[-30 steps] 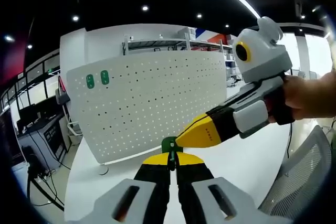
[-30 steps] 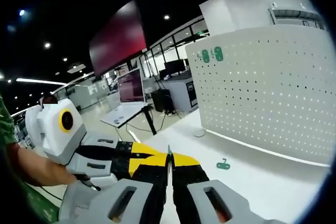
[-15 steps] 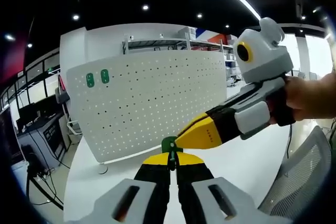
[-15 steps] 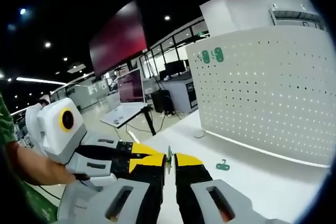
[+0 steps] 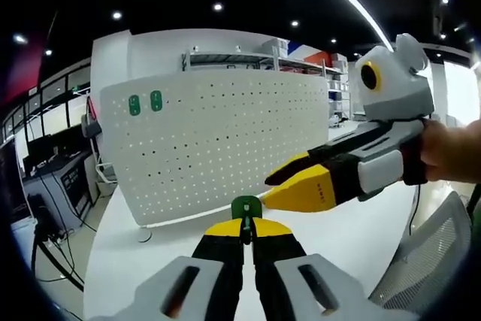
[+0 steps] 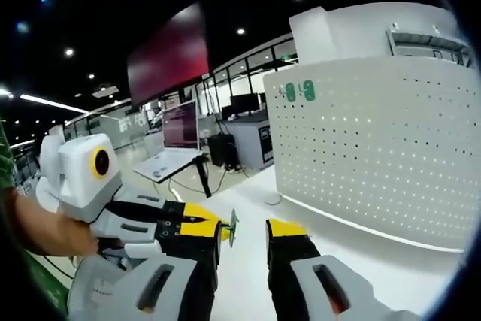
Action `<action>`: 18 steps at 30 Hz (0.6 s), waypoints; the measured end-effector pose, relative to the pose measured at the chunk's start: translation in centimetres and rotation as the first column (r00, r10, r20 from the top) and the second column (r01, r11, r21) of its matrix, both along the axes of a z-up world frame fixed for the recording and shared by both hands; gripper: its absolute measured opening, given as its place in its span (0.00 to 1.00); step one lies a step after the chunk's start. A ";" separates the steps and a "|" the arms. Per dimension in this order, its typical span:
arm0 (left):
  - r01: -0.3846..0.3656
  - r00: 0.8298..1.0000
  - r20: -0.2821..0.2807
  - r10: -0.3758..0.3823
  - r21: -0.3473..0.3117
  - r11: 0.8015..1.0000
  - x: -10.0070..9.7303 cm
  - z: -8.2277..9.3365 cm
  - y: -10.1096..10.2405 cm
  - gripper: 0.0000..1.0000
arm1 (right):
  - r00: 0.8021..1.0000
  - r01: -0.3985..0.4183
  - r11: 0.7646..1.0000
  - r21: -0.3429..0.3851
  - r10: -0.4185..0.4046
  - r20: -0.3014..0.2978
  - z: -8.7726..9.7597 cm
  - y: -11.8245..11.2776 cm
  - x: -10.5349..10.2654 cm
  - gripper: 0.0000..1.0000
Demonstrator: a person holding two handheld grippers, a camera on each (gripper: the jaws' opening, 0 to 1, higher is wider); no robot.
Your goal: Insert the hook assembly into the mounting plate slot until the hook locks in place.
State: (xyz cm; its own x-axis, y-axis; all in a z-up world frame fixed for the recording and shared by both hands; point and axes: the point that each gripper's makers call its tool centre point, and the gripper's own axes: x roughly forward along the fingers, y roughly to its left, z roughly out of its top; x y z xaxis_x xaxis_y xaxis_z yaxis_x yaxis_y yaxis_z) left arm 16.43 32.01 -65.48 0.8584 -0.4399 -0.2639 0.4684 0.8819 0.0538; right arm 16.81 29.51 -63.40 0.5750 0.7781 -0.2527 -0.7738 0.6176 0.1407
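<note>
A small green hook piece sticks up from the yellow tips of my left gripper, which is shut on it. My right gripper reaches in from the right, open, its tips just right of the hook and apart from it. In the right gripper view, my right gripper stands open with the hook near its left jaw, held by the left gripper. Behind stands the white perforated mounting plate, upright, with two green hooks in its upper left corner.
Everything stands on a white table. A grey mesh chair is at the lower right. A person's hand holds the right gripper. A desk with a monitor and shelving lie beyond the table.
The right gripper's jaws have opened and let go of the green hook, drawing slightly to the right. The left gripper stays shut on the hook.
</note>
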 end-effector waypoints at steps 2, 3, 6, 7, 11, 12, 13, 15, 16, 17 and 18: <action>-0.001 1.000 -0.003 0.001 -0.004 1.000 0.1 0.0 0.0 0.02 | 1.000 0.012 1.000 0.003 -0.012 0.006 0.0 -0.3 0.1 0.32; -0.001 1.000 -0.003 0.001 -0.006 1.000 0.1 0.0 0.0 0.02 | 1.000 0.018 1.000 0.004 -0.018 0.007 0.0 -0.4 0.2 0.34; -0.002 1.000 -0.003 0.002 -0.011 1.000 0.2 0.1 0.0 0.02 | 0.999 0.036 0.999 0.015 -0.037 0.019 0.2 -0.8 0.4 0.41; -0.001 1.000 -0.002 0.001 -0.012 1.000 0.2 0.2 0.0 0.02 | 0.999 0.043 0.999 0.022 -0.043 0.025 0.3 -0.9 0.5 0.46; 0.001 1.000 0.000 -0.001 -0.019 1.000 0.4 0.4 -0.2 0.02 | 0.996 0.070 0.996 0.049 -0.072 0.046 0.7 -1.3 0.7 0.60; 0.003 1.000 0.000 -0.003 -0.022 1.000 0.5 0.4 -0.2 0.02 | 0.996 0.072 0.996 0.052 -0.074 0.043 0.7 -1.3 0.7 0.65; 0.004 1.000 0.000 -0.004 -0.024 1.000 0.5 0.4 -0.3 0.02 | 0.995 0.082 0.995 0.063 -0.085 0.044 0.9 -1.5 0.7 0.69; 0.009 1.000 0.001 -0.009 -0.026 1.000 0.6 0.5 -0.4 0.02 | 0.994 0.096 0.992 0.085 -0.100 0.045 1.1 -1.7 0.7 0.78; 0.011 1.000 0.001 -0.011 -0.028 1.000 0.7 0.5 -0.5 0.02 | 0.993 0.104 0.990 0.092 -0.108 0.040 1.1 -1.9 0.8 0.80; 0.012 1.000 0.000 -0.012 -0.030 0.999 0.7 0.5 -0.6 0.02 | 0.993 0.109 0.990 0.095 -0.113 0.035 1.1 -2.0 0.8 0.81; 0.014 1.000 -0.001 -0.014 -0.033 0.999 0.8 0.5 -0.6 0.02 | 0.993 0.112 0.989 0.097 -0.115 0.030 1.0 -2.1 0.8 0.82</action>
